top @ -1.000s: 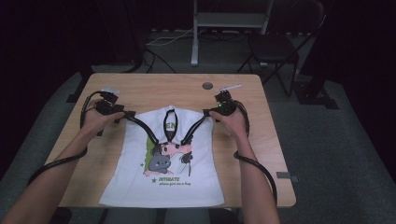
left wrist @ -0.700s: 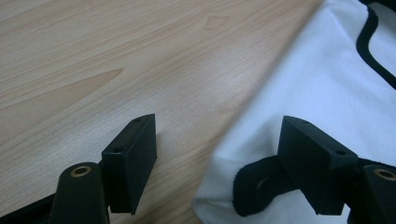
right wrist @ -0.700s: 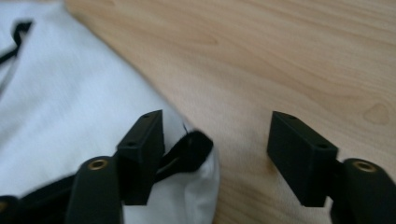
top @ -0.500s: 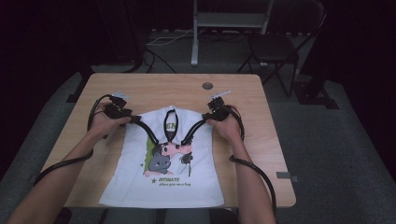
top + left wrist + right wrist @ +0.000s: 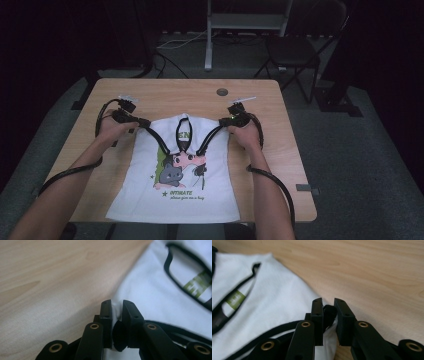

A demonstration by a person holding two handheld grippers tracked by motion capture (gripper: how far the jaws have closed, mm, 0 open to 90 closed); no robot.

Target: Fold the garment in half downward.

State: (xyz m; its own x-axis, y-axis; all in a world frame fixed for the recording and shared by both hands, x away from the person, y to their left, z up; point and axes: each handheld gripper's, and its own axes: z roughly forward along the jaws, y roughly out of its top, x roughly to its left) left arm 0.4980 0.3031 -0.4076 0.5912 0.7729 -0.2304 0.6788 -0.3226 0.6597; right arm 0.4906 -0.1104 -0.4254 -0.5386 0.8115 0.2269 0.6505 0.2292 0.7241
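Observation:
A white T-shirt [image 5: 175, 200] with black trim and a cartoon print lies flat on the wooden table [image 5: 295, 160], collar to the far side. My left gripper [image 5: 142, 121] sits at the shirt's left shoulder corner and my right gripper [image 5: 223, 122] at the right one. In the left gripper view the gripper [image 5: 117, 305] has just been closing, and white cloth of the shirt [image 5: 150, 290] is pinched between its jaws. The right gripper [image 5: 328, 303] has just been closing too, with a black-trimmed fold of the shirt [image 5: 277, 292] between its jaws.
A small round disc [image 5: 222, 92] is set in the table near its far edge. Beyond the table stand a dark chair [image 5: 295, 50] and a metal stand [image 5: 245, 22], with cables on the floor. Bare wood lies on either side of the shirt.
Both pairs of jaws have closed onto the shirt's shoulder corners. The hands have edged slightly inward towards the shirt and otherwise stayed in place.

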